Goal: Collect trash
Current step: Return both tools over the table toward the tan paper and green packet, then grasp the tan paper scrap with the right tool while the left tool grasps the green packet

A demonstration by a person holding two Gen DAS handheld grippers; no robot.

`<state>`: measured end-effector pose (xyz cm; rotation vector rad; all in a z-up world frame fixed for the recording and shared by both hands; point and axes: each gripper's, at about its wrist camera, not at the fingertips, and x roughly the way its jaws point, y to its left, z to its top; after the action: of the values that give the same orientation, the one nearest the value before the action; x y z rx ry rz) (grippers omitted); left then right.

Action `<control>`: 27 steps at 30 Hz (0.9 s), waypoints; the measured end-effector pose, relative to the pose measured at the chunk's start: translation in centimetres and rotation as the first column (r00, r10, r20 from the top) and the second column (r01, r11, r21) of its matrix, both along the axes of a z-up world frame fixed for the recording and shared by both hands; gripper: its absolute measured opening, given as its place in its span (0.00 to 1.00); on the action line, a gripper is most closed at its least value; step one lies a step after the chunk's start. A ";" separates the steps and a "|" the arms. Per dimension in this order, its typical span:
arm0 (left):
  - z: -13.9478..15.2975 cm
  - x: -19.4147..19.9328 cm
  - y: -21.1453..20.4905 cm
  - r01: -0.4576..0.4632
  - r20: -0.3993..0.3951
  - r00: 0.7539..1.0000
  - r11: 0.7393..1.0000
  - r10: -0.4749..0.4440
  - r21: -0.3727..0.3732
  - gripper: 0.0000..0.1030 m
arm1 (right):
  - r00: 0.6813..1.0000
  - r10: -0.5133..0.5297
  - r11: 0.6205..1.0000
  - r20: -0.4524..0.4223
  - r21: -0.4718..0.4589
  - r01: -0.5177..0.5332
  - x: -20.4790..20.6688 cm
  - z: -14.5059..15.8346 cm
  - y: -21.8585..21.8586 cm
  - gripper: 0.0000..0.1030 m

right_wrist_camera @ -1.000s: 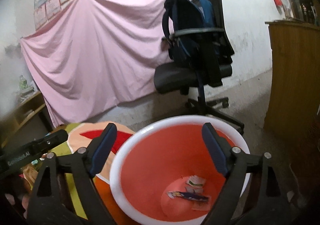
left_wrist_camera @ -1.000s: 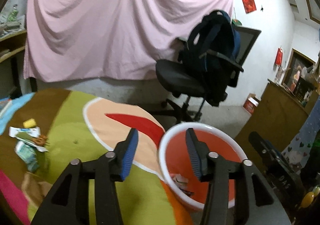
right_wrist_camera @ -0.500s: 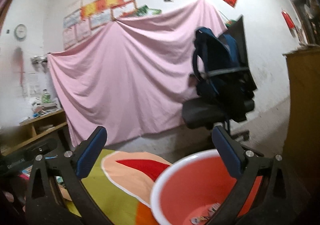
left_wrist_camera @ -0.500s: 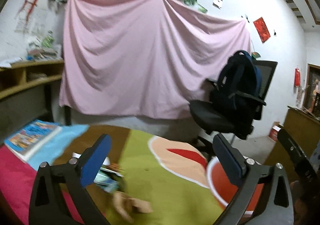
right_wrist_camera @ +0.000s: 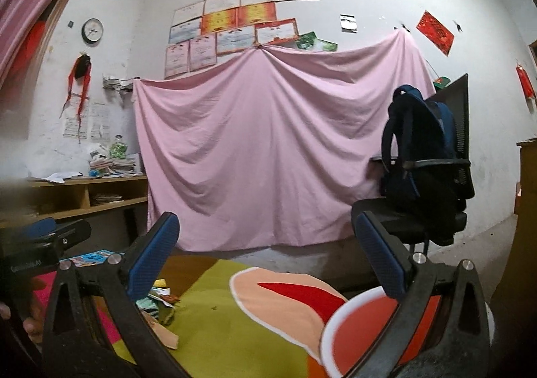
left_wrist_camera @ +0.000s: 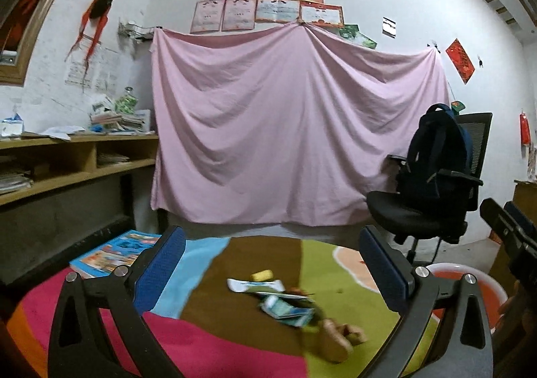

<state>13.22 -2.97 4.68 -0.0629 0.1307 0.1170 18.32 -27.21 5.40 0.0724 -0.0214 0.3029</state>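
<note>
Both grippers, left gripper (left_wrist_camera: 272, 272) and right gripper (right_wrist_camera: 268, 260), spread wide, empty; wrappers (left_wrist_camera: 285, 305) left at twelve o'clock; bin (right_wrist_camera: 362, 331) at four.

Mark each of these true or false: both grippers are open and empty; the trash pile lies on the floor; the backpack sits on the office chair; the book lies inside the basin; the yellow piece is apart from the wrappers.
1. Both grippers are open and empty. True: the left gripper and right gripper hold nothing.
2. The trash pile lies on the floor. False: the wrappers lie on the colourful cloth.
3. The backpack sits on the office chair. True.
4. The book lies inside the basin. False: the book lies on the cloth's far left; the basin is at the right.
5. The yellow piece is apart from the wrappers. True, just behind them.
</note>
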 end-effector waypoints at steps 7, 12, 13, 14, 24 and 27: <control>-1.6 -1.1 2.4 -0.038 -0.003 0.999 0.999 0.038 0.017 0.98 | 0.998 0.043 0.998 -0.035 -0.042 -0.045 0.5 -1.0 2.8 1.00; -2.6 -0.6 4.3 -0.068 -0.056 0.996 0.998 0.068 0.008 0.98 | 0.988 0.110 0.990 -0.112 -0.081 -0.119 1.5 -2.2 4.9 1.00; -2.8 -0.6 4.7 -0.076 -0.069 0.995 0.997 0.076 -0.001 0.98 | 0.983 0.124 0.986 -0.134 -0.096 -0.137 1.7 -2.4 5.5 1.00; -2.9 -0.5 5.1 -0.082 -0.076 0.994 0.997 0.082 -0.008 0.98 | 0.976 0.143 0.979 -0.167 -0.119 -0.164 2.1 -2.8 6.2 1.00; -4.1 0.7 7.9 -0.124 -0.201 0.973 0.991 0.110 -0.058 0.98 | 0.895 0.215 0.898 -0.390 -0.282 -0.338 4.2 -5.9 10.6 1.00; -4.5 1.3 8.2 -0.115 -0.243 0.965 0.991 0.094 -0.074 0.98 | 0.865 0.219 0.875 -0.452 -0.302 -0.379 4.5 -6.9 11.5 1.00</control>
<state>14.49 5.26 0.16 -0.1439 0.3739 0.2244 22.86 -15.67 -1.49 -0.2571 0.4703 0.6028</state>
